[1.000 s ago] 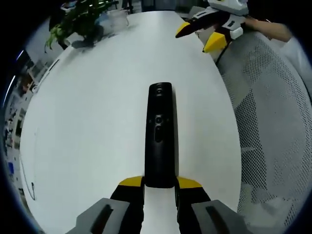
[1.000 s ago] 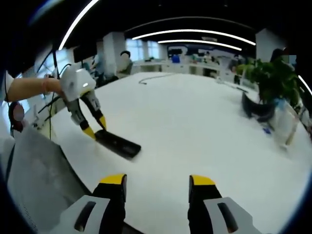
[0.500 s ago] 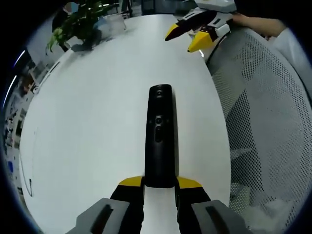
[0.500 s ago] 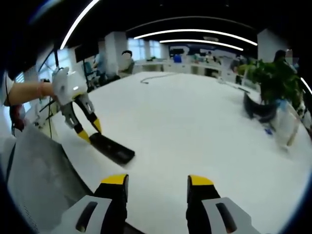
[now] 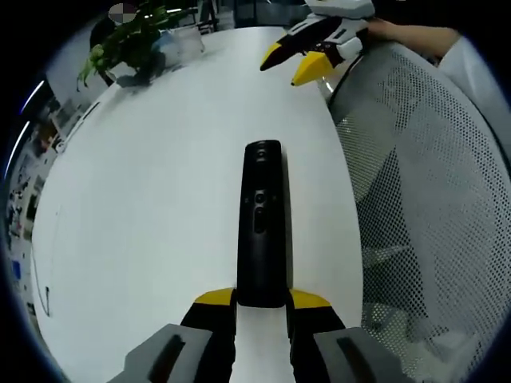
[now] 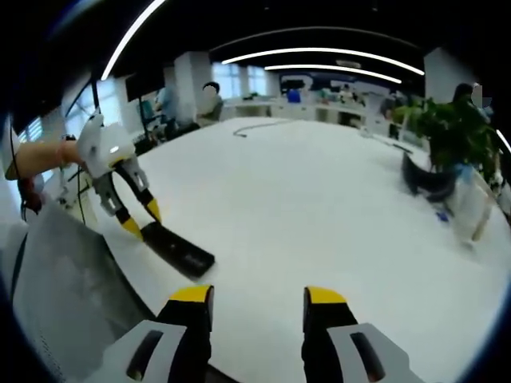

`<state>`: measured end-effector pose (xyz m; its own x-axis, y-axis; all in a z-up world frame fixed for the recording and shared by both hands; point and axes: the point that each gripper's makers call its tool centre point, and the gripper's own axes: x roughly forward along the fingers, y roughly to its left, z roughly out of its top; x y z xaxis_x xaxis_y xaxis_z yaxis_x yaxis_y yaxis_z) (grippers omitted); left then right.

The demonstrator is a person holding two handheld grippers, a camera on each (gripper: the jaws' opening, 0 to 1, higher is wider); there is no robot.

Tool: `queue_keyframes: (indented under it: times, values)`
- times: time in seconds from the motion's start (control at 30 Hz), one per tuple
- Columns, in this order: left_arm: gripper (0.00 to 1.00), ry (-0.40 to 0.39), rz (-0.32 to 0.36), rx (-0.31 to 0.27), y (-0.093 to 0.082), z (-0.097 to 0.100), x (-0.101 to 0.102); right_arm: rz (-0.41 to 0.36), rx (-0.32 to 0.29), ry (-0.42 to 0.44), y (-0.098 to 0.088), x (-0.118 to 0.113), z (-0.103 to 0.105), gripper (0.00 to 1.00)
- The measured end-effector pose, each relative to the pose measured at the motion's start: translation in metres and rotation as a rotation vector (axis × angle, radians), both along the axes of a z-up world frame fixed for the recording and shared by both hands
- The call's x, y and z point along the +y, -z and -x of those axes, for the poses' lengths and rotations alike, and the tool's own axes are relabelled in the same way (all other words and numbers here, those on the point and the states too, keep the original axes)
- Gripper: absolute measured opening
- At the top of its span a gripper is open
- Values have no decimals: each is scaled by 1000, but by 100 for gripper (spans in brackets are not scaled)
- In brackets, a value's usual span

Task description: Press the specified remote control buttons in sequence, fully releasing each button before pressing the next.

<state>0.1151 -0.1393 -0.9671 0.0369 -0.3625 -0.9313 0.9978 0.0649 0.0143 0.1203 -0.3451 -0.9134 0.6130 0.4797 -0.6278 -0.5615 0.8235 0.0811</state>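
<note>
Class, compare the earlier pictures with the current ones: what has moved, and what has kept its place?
The right tool, open and empty, has drifted leftward across the top of the left gripper view. In the right gripper view, the left tool and the remote control it grips have shifted lower and to the left. The left tool's hold on the remote's near end stayed the same, and no button is being pressed.

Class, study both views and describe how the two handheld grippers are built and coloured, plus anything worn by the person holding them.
Each gripper has two black jaws capped with yellow tips on grey moulded mounts. The left gripper shows this up close; the right gripper matches. Seen from outside, the left gripper has a white body. A white sleeve edge shows near the right gripper's hand.
</note>
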Motion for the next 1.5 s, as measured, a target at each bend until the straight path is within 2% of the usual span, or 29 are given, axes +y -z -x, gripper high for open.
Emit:
queue_keyframes:
  times: [0.43,0.8,0.87,1.03,1.13,1.2,1.33,1.4,1.5]
  values:
    - [23,10,1,-2,0,19,0,1,5,-25,0,4,3,38]
    - [24,23,88,-3,-1,19,0,-1,6,-44,1,7,4,37]
    - [24,16,113,1,-2,19,0,-2,5,-43,0,7,4,37]
    - [24,-15,226,-7,-2,18,0,-9,2,-44,0,8,4,37]
    - [24,-54,367,-12,-4,17,-4,-15,0,-44,-1,8,4,36]
    - [24,-78,421,-15,-5,17,-3,-16,-2,-43,-1,8,4,36]
    - [26,-114,437,-23,-5,17,-7,-20,-4,-38,-2,8,3,35]
    - [28,-104,448,-34,-6,17,-11,-19,-3,-40,-2,7,3,35]
    - [27,-89,440,-28,-6,17,-16,-18,-1,-45,-1,8,4,35]
